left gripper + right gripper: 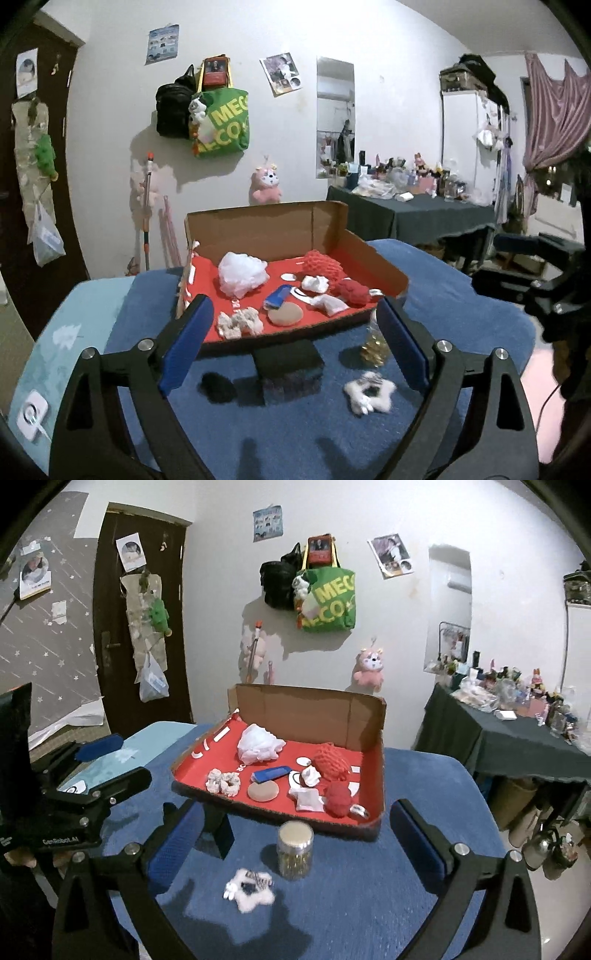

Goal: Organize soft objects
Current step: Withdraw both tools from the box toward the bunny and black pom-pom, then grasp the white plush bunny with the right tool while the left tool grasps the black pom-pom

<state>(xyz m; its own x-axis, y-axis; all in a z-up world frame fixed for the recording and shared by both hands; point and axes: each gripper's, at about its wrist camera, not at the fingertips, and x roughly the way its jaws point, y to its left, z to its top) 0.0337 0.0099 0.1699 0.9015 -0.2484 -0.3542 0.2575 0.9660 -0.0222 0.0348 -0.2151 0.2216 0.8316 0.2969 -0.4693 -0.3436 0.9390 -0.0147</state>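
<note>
Both pairs of fingers stand spread wide with nothing between them: my left gripper (295,332) hovers low over the blue cloth, and my right gripper (295,843) does the same from its own side. From the right wrist view I also see the left gripper (99,760) off to the side, its blue pads apart. Largest before me is the table (424,867) under its blue cover, and on it sits the cardboard box (266,225), red inside, its back flap standing up; its front edge rests on a black block (290,367). Inside the box lie the soft things: a white mesh puff (242,274) toward the back left, a red knitted piece (322,263) toward the back right, a red yarn ball (354,291) near the front right, a frilly scrunchie (240,322) at the front left, a round tan sponge (285,314) beside it, and a blue cloth piece (277,297) just behind the sponge. Outside the box, on the cover, stands a small jar (294,849) of gold bits, near the front edge, and a white fluffy star (251,889) lies nearer me, apart from the jar.
</note>
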